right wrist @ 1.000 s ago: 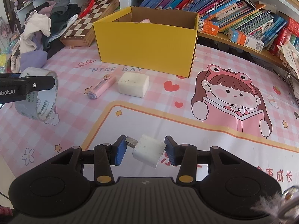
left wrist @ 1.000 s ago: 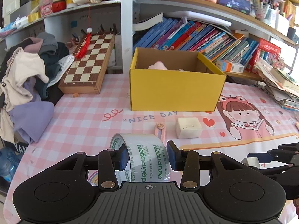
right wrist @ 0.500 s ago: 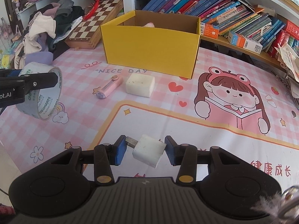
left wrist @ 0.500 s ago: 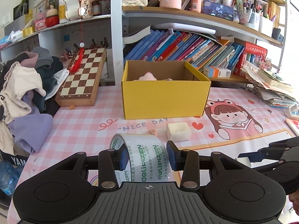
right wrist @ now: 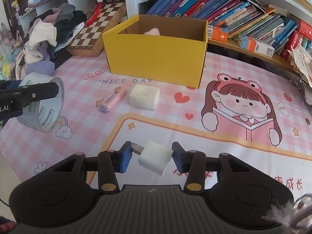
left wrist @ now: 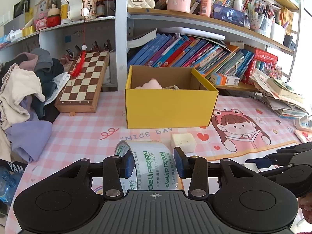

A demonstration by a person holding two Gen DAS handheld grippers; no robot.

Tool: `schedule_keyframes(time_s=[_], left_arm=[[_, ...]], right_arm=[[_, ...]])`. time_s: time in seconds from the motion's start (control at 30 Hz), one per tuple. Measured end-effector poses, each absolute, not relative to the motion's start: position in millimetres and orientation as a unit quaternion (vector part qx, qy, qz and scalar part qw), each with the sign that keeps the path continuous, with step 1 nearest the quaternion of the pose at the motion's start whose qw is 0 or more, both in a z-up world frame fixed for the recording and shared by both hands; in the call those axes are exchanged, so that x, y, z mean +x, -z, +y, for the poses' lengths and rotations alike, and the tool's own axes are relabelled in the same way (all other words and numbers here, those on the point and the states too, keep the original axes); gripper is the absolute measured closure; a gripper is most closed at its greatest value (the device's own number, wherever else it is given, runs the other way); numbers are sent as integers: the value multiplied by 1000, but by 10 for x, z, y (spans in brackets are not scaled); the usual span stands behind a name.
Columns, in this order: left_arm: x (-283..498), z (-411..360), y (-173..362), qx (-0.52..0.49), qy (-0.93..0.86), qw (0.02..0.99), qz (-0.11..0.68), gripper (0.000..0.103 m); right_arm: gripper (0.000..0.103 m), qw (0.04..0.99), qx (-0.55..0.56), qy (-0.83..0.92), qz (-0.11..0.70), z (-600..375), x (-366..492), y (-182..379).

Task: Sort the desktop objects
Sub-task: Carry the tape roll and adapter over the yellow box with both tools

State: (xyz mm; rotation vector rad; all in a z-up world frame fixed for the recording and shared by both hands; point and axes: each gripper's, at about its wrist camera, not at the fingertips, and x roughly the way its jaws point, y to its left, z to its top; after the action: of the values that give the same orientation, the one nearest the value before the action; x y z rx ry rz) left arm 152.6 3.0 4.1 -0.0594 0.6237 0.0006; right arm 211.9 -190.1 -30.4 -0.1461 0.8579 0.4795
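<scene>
The left hand-held gripper (left wrist: 154, 164) pinches a roll of clear tape (left wrist: 151, 163) printed with green lettering, lifted above the near left part of the table (right wrist: 224, 146). The right hand-held gripper (right wrist: 149, 157) clamps a white charger block (right wrist: 155, 159) — tilted, its metal plug end against the left pad. Farther off on the pink checked cloth lie a pink utility knife (right wrist: 112, 101) and, just right of it, a white eraser-like block (right wrist: 144, 97). Beyond them stands the open yellow box (right wrist: 156, 62), something pink inside — a chessboard (left wrist: 85, 81) sits to its far left.
</scene>
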Motion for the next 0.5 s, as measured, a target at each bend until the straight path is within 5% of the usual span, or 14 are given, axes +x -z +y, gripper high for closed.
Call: schedule_keyframes(time_s=[0.5], left_arm=[[1913,-12,-201,-21,16,952,304,63]], right_arm=[[60,881,-57,-251,397,-1955,2648,32]])
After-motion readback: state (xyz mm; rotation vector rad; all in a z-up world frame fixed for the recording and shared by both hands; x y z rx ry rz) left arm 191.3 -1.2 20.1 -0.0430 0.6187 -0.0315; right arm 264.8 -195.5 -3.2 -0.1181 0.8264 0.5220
